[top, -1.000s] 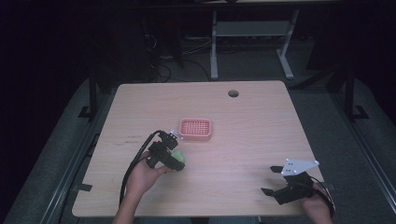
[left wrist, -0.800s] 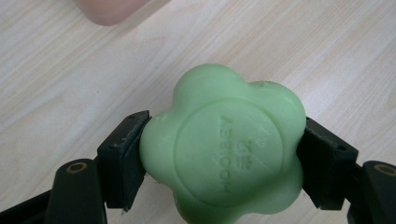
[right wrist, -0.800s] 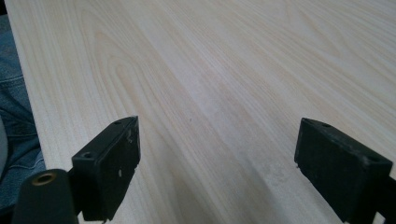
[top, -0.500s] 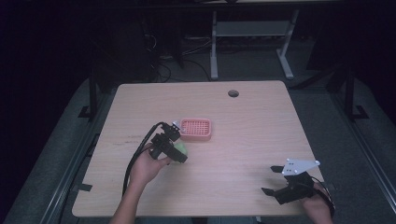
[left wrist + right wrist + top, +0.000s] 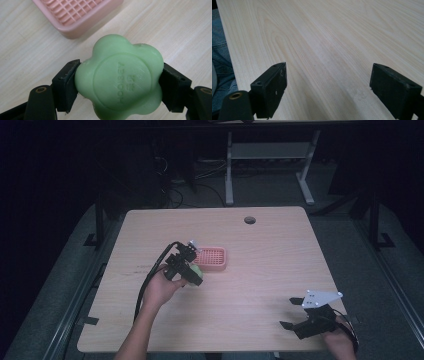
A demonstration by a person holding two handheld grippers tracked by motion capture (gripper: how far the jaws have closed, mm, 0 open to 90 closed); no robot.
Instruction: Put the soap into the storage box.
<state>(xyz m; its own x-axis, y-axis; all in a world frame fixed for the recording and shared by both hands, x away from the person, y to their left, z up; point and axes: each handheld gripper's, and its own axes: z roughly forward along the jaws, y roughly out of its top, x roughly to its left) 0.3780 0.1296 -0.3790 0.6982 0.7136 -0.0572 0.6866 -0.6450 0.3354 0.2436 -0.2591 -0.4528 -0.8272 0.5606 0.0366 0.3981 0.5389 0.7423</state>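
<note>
A green flower-shaped soap (image 5: pixel 119 79) with stamped lettering sits clamped between the jaws of my left gripper (image 5: pixel 120 82), which is shut on it just above the tabletop. In the high view the left gripper (image 5: pixel 192 272) holds the green soap (image 5: pixel 196 270) beside the near left corner of a pink ribbed soap dish (image 5: pixel 210 259). That pink dish (image 5: pixel 80 15) lies just beyond the soap in the left gripper view. My right gripper (image 5: pixel 296 314) rests at the table's front right with its jaws wide apart; the right gripper (image 5: pixel 328 87) has bare wood between them.
The wooden table (image 5: pixel 270 260) has a round cable hole (image 5: pixel 249 220) near its far edge. A black cable (image 5: pixel 150 280) trails from the left gripper along the forearm. A white desk frame (image 5: pixel 270 155) stands on the floor behind. The table's near edge (image 5: pixel 227 50) lies beside the right gripper.
My left gripper has carried the green soap forward and to the right, up to the pink dish. The right gripper has stayed in place, open.
</note>
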